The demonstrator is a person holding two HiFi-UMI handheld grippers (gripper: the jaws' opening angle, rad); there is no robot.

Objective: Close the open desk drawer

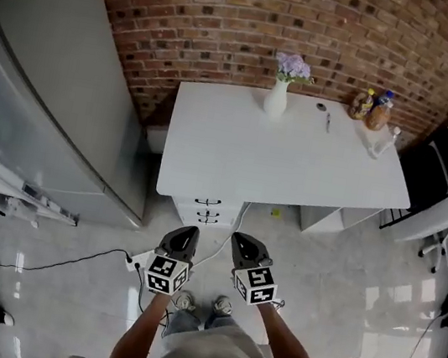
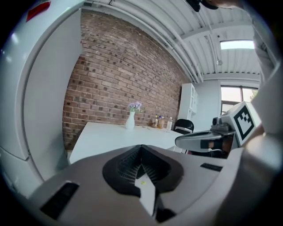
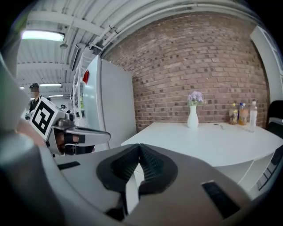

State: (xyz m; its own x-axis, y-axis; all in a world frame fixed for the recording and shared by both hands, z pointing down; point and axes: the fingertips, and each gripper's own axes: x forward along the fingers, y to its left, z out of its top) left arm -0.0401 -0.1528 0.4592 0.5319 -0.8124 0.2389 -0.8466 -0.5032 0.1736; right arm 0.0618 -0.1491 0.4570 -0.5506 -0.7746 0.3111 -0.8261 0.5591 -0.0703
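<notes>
A white desk (image 1: 294,169) stands against the brick wall. Under its left front sits a white drawer unit (image 1: 206,212) with black handles; its fronts stick out a little past the desk edge. I cannot tell which drawer is pulled out. My left gripper (image 1: 184,232) and right gripper (image 1: 241,240) hover side by side in front of the unit, apart from it, both pointing toward the desk. Both are shut with nothing held. The left gripper view shows shut jaws (image 2: 141,165) and the desk top (image 2: 119,137). The right gripper view shows the same (image 3: 139,161).
A tall grey fridge (image 1: 67,97) stands left of the desk. On the desk are a white vase with flowers (image 1: 277,96) and bottles (image 1: 373,110). A black chair (image 1: 434,171) is at the right. A cable and power strip (image 1: 138,262) lie on the floor by my feet.
</notes>
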